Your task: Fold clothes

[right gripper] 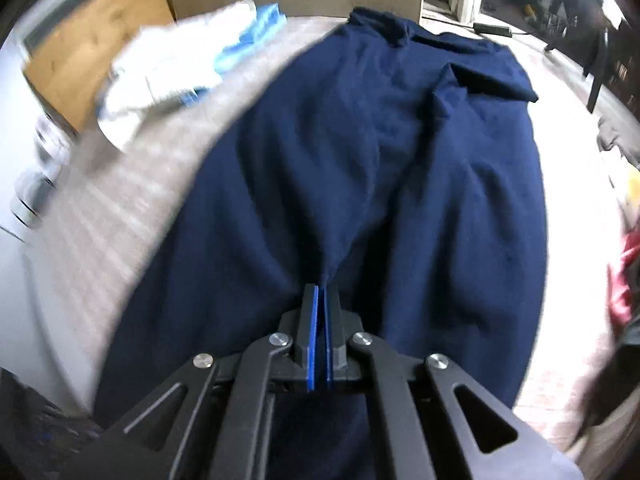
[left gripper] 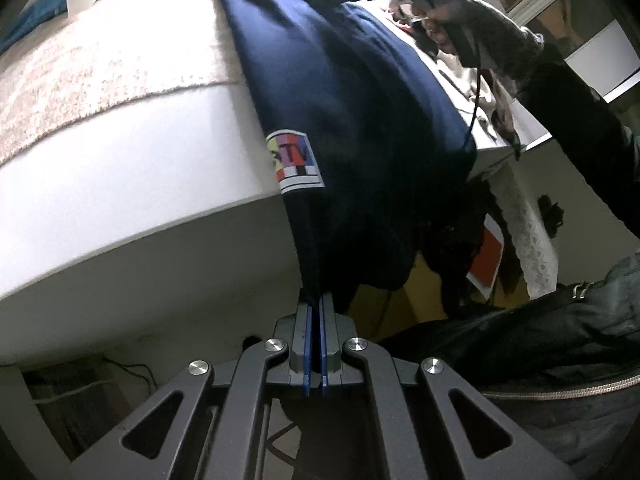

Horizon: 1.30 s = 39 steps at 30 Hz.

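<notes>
While the navy shirt (left gripper: 352, 92) lies spread along the desk (left gripper: 132, 168), its near end spills over the front edge and hangs down. The left claw (left gripper: 316, 300) sits below that edge, its blue pads together and clamped on the hanging hem. A colourful patch (left gripper: 295, 162) with letters shows on the shirt just where it bends over the edge. A pale fuzzy mat (left gripper: 92, 80) covers the desk beside the shirt.

Further along, the right claw (right gripper: 322, 286) is pinched on a fold of the shirt (right gripper: 380, 168) near its middle, the cloth puckering up into the closed pads. From the left wrist view, a hand (left gripper: 434, 20) in a grey sleeve grips that tool's handle above the far part of the shirt. White and light blue cloth (right gripper: 188, 64), blurred, lies at the far left of the desk. Something red (right gripper: 624, 276) shows at the right edge; I cannot tell what it is.
</notes>
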Motion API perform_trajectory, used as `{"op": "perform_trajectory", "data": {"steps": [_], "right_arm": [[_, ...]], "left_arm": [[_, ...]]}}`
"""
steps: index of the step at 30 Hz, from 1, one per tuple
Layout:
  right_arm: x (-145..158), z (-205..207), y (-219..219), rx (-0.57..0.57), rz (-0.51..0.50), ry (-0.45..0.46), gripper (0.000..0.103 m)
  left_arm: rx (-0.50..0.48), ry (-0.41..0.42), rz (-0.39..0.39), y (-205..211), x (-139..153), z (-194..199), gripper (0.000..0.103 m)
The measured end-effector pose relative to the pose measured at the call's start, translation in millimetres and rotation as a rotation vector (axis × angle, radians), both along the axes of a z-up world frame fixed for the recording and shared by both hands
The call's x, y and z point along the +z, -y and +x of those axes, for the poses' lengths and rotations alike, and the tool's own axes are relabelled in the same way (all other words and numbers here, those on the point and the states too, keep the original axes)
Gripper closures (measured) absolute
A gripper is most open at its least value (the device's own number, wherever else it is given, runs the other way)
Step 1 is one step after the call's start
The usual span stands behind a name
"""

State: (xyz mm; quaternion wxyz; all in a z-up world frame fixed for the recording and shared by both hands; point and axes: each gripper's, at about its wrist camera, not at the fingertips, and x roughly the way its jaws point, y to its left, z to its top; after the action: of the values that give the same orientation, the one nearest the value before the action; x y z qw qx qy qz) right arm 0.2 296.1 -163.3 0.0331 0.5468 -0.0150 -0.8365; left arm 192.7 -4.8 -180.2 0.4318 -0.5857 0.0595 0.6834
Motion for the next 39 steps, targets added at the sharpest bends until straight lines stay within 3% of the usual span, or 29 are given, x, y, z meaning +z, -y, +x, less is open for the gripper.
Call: {"op": "perform_trajectory", "data": {"steps": [3,5,6,8,10,11,14,17,22,30,33,34,35,36,37,39], "right_arm": [[15.8,13.0,-1.5,-0.015,0.006,-0.019,0.098],[35.2,33.5,-11.0,-0.045,-0.015,-0.04,0.088],[47.1,54.0,-16.7,-0.05,-0.062,-0.065,0.086],[69.1,99.1,-24.7,-0.064,-0.16,-0.112,0.071],[77.9,152.5,-26.2,-0.094,-0.238,-0.135,0.058],[76.6,175.4,-27.6,-0.115,-0.261,-0.135,0.057],[54.1,243.6,-26.2,-0.178,-0.333,-0.08,0.057],[17.6,272.7,-16.5,-0.193,-0.333,0.007,0.057],[-38.9,267.0,-9.9,-0.182,-0.347,0.112,0.057],[-70.3,248.3,-15.0,-0.141,-0.392,0.14,0.057],[-74.6,242.3,-12.8,-0.112,-0.449,0.129,0.058],[-73.7,241.7,-12.6,-0.102,-0.468,0.12,0.066],[-72.0,241.0,-12.2,-0.092,-0.476,0.11,0.091],[-69.2,240.6,-11.8,-0.085,-0.467,0.105,0.101],[-66.6,240.6,-11.9,-0.082,-0.453,0.105,0.1],[-56.7,243.6,-12.7,-0.069,-0.448,0.1,0.1]], "left_arm": [[0.006,-0.007,-0.058,2.8,-7.2,-4.4,0.099],[0.012,-0.005,-0.086,7.7,-9.8,-5.0,0.101],[0.016,-0.002,-0.093,11.1,-10.1,-5.0,0.101],[0.034,0.004,-0.087,17.9,-7.1,-6.2,0.098],[0.051,0.002,-0.074,18.2,-3.2,-9.3,0.094],[0.054,-0.001,-0.068,17.1,-1.3,-11.2,0.092],[0.033,-0.024,-0.061,6.3,3.8,-17.5,0.09],[-0.005,-0.031,-0.065,-8.6,4.9,-20.8,0.089],[-0.059,-0.051,-0.102,-27.1,8.9,-20.7,0.085],[-0.005,-0.003,-0.09,-26.3,9.0,-26.5,0.083],[0.011,0.008,-0.074,-27.1,8.5,-23.6,0.082],[0.019,0.008,-0.067,-26.9,8.7,-22.9,0.083],[0.03,0.012,-0.058,-26.7,8.6,-23.4,0.085],[0.041,0.016,-0.049,-26.4,8.5,-23.7,0.096],[0.049,0.017,-0.046,-25.7,8.6,-23.7,0.1],[0.037,0.007,-0.044,-26.5,12.4,-19.0,0.1]]}}
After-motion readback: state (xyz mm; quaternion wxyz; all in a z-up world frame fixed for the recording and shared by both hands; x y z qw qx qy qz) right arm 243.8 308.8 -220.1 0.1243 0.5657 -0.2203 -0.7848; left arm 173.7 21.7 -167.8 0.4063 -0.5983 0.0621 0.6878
